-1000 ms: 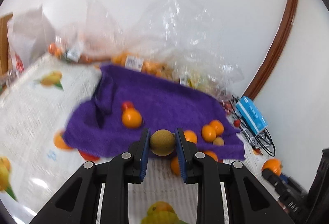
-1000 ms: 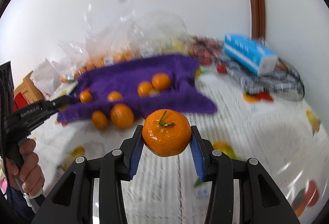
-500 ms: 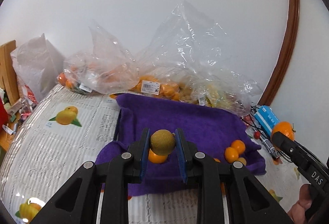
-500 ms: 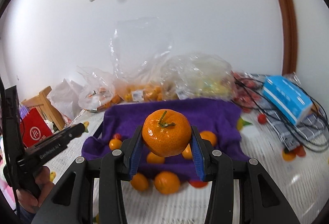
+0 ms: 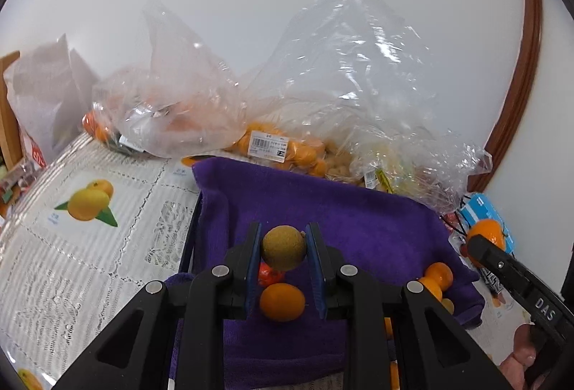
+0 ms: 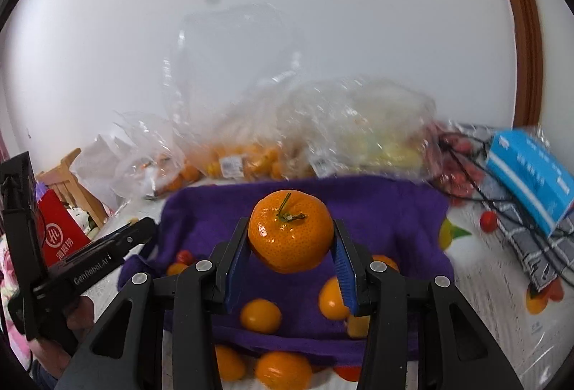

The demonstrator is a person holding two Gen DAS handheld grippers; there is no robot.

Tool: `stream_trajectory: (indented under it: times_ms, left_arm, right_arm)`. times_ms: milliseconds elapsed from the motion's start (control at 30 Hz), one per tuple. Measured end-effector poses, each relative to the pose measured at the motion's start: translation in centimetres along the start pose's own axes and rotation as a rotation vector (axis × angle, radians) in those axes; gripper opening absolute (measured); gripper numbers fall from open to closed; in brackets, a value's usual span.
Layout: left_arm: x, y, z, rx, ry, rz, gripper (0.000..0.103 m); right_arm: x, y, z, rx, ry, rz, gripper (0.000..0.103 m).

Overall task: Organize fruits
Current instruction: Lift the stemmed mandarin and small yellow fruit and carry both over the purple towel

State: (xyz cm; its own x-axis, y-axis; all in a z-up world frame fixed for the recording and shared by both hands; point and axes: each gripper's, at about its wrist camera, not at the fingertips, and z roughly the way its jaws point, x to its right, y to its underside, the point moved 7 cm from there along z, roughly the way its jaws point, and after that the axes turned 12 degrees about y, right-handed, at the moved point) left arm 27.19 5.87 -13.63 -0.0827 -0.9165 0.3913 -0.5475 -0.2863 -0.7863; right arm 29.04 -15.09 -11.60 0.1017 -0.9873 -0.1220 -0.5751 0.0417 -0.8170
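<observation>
Purple terry towel (image 5: 358, 228) lies rumpled beneath both tools. Left gripper (image 5: 283, 248) clamps a round, rough brown-green fruit (image 5: 283, 252); right gripper (image 6: 290, 239) clamps a glossy, dimpled, stemmed mandarin (image 6: 290, 236) above it.

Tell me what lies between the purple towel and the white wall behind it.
Clear plastic bags of orange fruit, behind the purple towel, shown in both wrist views.

Blue box (image 6: 530, 182) over black cables (image 6: 502, 207); red bag (image 6: 59, 232) far left
</observation>
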Motion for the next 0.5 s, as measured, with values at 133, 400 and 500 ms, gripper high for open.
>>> stream_trajectory:
  times_ms: [133, 400, 500]
  left_arm:
    - [-0.9, 0.0, 0.1, -0.001, 0.013, -0.033, 0.023]
    - [-2.1, -0.2, 0.4, -0.004, 0.046, -0.091, 0.024]
    - [-2.3, 0.0, 0.4, -0.010, 0.060, -0.107, 0.024]
  right_arm:
    - [1.7, 0.6, 1.1, -0.026, 0.022, 0.045, 0.044]
    - [0.2, 2.7, 3.4, -0.110, -0.011, 0.001, 0.044]
    - [-0.5, 3.2, 3.6, -0.115, -0.010, -0.033, 0.044]
